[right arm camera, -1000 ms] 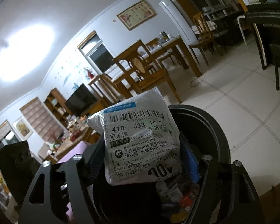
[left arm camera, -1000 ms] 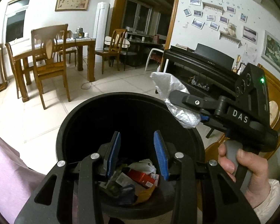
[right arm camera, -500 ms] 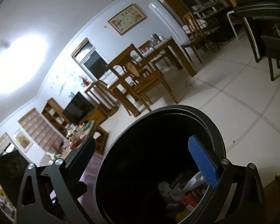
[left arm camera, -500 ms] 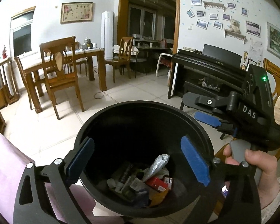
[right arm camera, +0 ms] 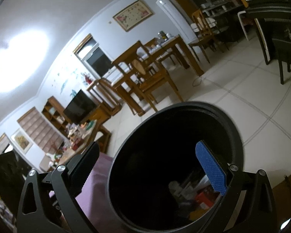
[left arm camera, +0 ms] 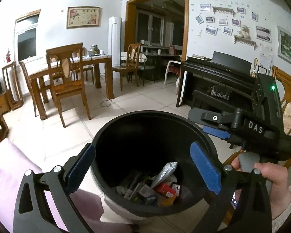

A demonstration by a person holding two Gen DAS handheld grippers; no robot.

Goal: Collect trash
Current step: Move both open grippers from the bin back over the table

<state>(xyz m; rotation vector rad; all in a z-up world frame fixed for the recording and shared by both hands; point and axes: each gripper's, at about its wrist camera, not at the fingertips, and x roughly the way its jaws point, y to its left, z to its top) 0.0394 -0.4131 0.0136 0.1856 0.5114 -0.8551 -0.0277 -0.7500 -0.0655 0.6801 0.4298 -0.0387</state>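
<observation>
Both grippers spread, empty, over black bin [left arm camera: 106, 134]. Left gripper [left arm camera: 143, 169] view shows silver wrapper [left arm camera: 165, 169]; right gripper [right arm camera: 151, 172] view murky.

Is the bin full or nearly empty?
Nearly empty: trash only covers the bottom of the bin; its dark walls stay bare.

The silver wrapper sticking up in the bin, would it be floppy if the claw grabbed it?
Probably. The silver wrapper looks thin and crinkled, so it would likely crumple. It seems light, leaning loosely on the other trash. Its shiny surface might slip.
</observation>
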